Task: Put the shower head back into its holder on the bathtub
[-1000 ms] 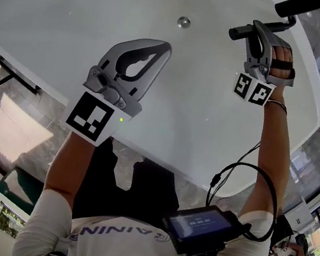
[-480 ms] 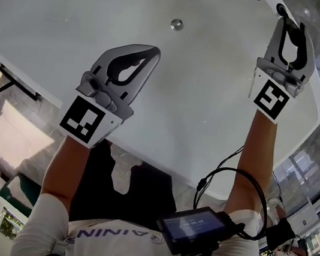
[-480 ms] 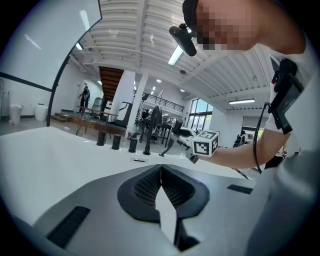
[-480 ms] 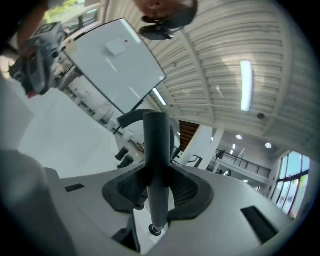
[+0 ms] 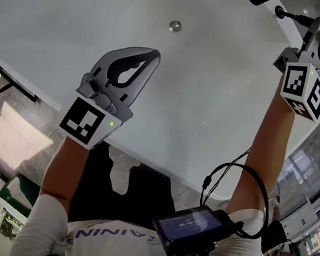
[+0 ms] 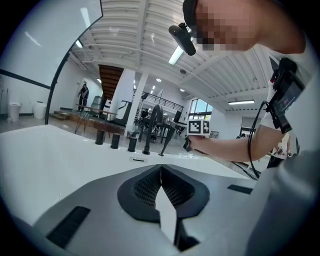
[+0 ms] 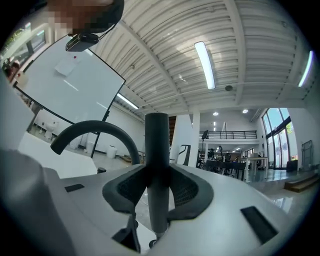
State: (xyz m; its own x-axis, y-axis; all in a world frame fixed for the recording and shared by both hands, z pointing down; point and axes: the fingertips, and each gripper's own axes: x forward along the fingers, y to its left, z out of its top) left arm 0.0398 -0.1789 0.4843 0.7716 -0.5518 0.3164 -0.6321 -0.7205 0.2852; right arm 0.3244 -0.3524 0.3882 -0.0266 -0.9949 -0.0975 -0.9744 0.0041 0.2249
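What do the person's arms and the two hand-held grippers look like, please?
The left hand-held gripper and right hand-held gripper are light grey tapered shells with dark ribbed pads, each bearing a cube of black-and-white square markers. A small green light glows on the left one. The person wears a white short-sleeved shirt; a black cable loops beside the right forearm.

Bathtub [image 5: 55, 28]: plain glossy white; drain [image 5: 175, 26] silver.
Shower head [image 7: 157, 145]: matt dark grey handle.
Left gripper [image 5: 153, 54] and right gripper [image 7: 159, 172]: pale grey shells, black ribbed pads inside the jaws, cubes bearing black-and-white square markers.
Floor [image 5: 25, 132]: grey and tan marbled stone.
Shirt [image 5: 98, 243]: white, blue lettering.
Screen device [image 5: 191, 230]: black casing, bluish display.
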